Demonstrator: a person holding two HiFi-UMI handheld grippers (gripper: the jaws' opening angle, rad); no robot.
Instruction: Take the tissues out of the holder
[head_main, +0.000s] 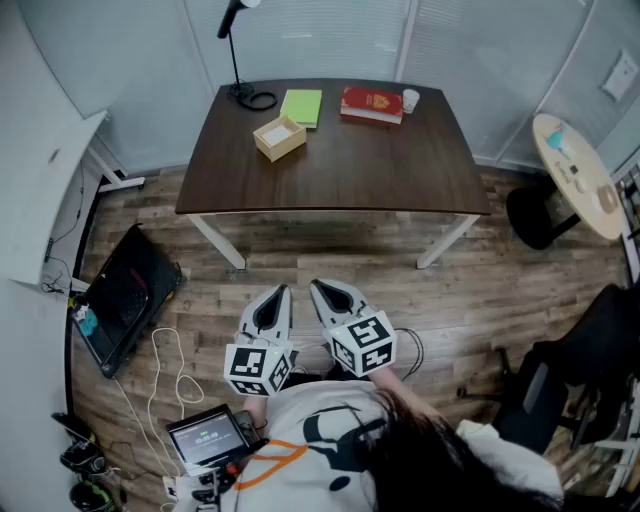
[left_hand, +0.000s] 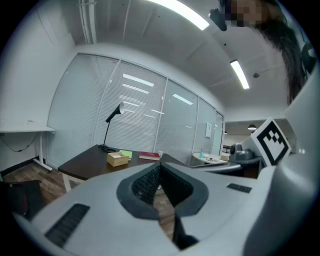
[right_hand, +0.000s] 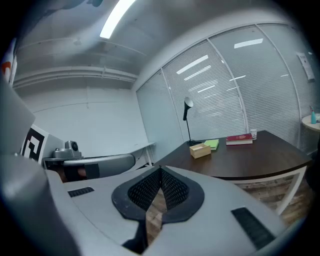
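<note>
A light wooden tissue holder (head_main: 279, 137) stands on the dark brown table (head_main: 340, 170), towards its far left; whether tissues are in it I cannot tell. It shows small in the left gripper view (left_hand: 117, 159) and in the right gripper view (right_hand: 200, 150). Both grippers hover over the wooden floor, well short of the table's near edge, side by side close to the person's body. My left gripper (head_main: 283, 291) has its jaws together with nothing between them (left_hand: 160, 166). My right gripper (head_main: 318, 288) is likewise shut and empty (right_hand: 160, 170).
On the table are a black desk lamp (head_main: 240, 60), a green notepad (head_main: 302, 106), a red book (head_main: 372, 104) and a small white cup (head_main: 410, 100). A round side table (head_main: 578, 175) and a black chair (head_main: 590, 350) stand right. A black case (head_main: 125, 298), cables and a screen (head_main: 208, 436) lie left.
</note>
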